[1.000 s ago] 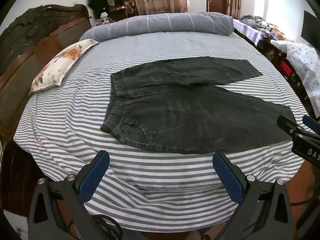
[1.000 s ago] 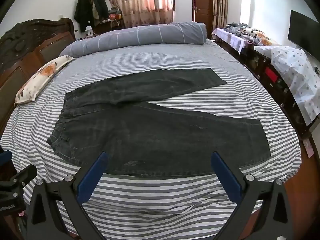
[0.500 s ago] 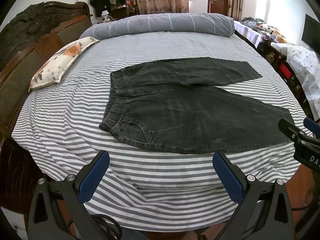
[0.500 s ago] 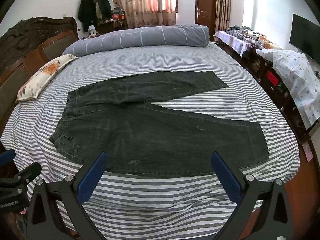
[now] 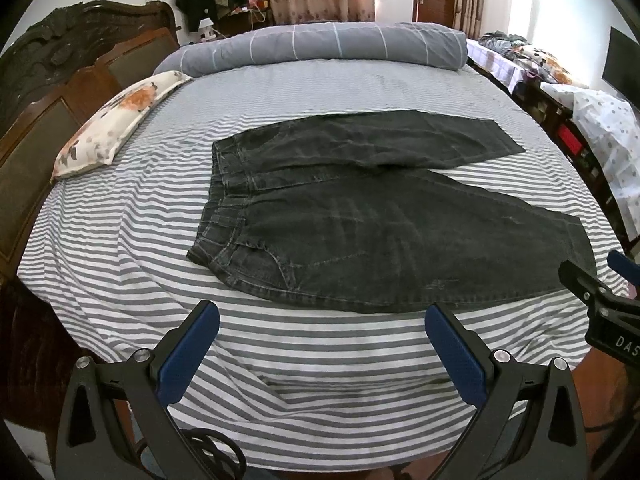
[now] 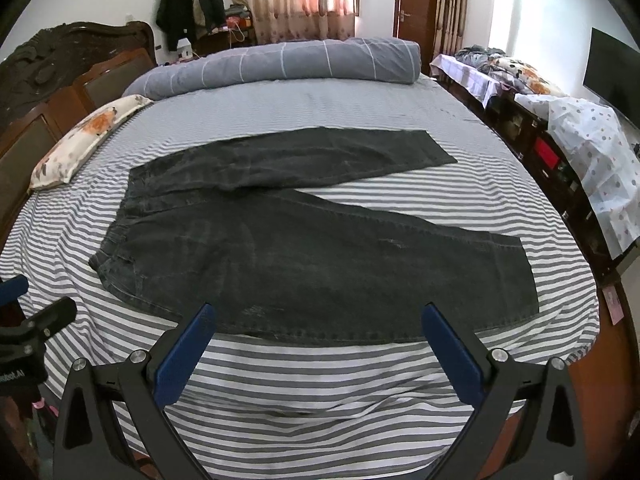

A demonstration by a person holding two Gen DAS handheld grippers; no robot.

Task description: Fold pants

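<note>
Striped grey and white sheets cover a big bed (image 5: 120,264) in a bedroom. Dark jeans (image 5: 400,240) lie flat in the middle of the bed. The waist points to the wooden headboard (image 5: 48,120) on the left side, and the two legs spread apart toward the right. The far leg ends well short of the bed's right edge. The near leg's hem comes close to the right edge. Between the near side of the jeans and the front edge of the bed there is a bare strip of sheet with some wrinkles.

A flowery pillow (image 5: 116,124) sits by the headboard, apart from the jeans. A rolled grey blanket (image 5: 320,48) lies along the far side, with lots of bare sheet between it and the jeans.

The left gripper (image 5: 322,348) hangs over the front strip of sheet, spread wide with nothing in it. The right gripper (image 6: 319,346) is spread wide too and holds nothing, with its blue fingers (image 6: 452,354) above the near side of the jeans.
</note>
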